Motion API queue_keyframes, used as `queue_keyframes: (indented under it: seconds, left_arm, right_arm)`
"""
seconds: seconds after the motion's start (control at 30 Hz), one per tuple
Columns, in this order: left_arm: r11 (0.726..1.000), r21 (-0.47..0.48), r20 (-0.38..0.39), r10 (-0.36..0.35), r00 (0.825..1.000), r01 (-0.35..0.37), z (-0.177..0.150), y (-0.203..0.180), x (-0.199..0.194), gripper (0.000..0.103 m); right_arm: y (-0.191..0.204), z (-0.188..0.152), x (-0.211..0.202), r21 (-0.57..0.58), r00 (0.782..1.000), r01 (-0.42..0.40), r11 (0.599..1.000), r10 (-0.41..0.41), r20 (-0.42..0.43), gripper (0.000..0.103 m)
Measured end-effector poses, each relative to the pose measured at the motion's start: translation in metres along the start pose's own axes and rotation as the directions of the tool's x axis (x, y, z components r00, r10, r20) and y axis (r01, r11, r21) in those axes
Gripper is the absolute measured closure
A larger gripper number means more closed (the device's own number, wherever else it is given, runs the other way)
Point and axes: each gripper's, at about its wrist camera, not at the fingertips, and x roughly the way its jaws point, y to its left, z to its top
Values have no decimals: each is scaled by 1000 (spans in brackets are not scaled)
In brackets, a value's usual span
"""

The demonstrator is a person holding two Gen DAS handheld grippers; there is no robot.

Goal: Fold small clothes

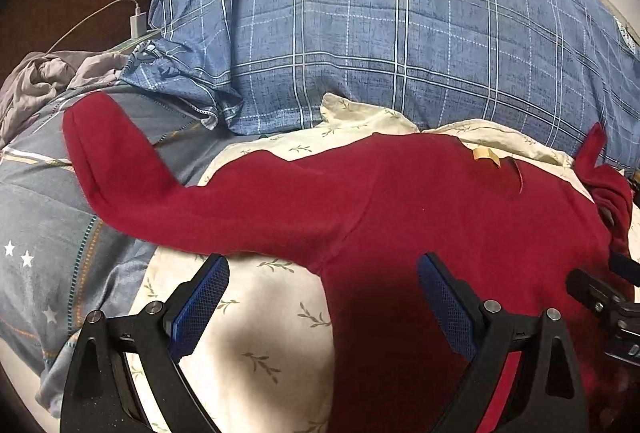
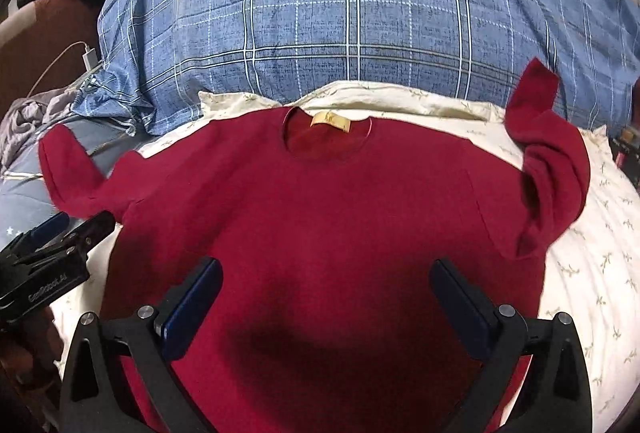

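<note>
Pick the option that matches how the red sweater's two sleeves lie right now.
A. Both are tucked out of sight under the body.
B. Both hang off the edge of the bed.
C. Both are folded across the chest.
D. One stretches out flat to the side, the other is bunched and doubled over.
D: on the red sweater, the left sleeve lies spread out sideways, while the right sleeve is crumpled and doubled back on itself.

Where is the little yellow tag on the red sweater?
In the right wrist view, the yellow tag sits inside the neck hole at the top middle of the red sweater, just below the blue plaid quilt.
</note>
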Motion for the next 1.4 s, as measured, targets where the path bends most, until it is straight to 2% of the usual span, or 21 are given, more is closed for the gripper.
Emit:
queue_keyframes:
  seconds: [0.2,0.3,0.4,0.57,0.8,1.07,1.3,1.4]
  left_arm:
    - [1000,20,1,2,1000,-2,0,-9,9,8]
    - [1000,20,2,-7,1000,7,2,-11,11,8]
    - [1000,25,6,-10,1000,10,1,-11,11,8]
    - [1000,21,1,-9,1000,9,-1,-10,12,8]
    - [1000,28,-9,-7,1000,7,-1,-12,17,8]
    - [1000,21,-15,-9,1000,9,-1,-10,19,8]
    - [1000,24,-17,-12,1000,12,-2,-12,19,8]
    - [999,29,-17,-16,1000,16,-2,-13,19,8]
  right_arm:
    - [2,0,7,16,1000,26,1000,-26,10,1]
    - [-4,-1,6,43,1000,7,999,-8,23,0]
    - [-12,-2,11,86,1000,-17,996,16,12,0]
    - [-18,-8,22,117,1000,-4,993,6,-22,0]
    - [-11,-12,33,66,997,55,996,-52,-49,0]
    - [-14,-13,38,62,997,45,997,-41,-70,0]
    - [-3,-10,43,-24,990,87,996,-89,-113,0]
    - [-5,-11,36,1,991,97,995,-97,-95,0]
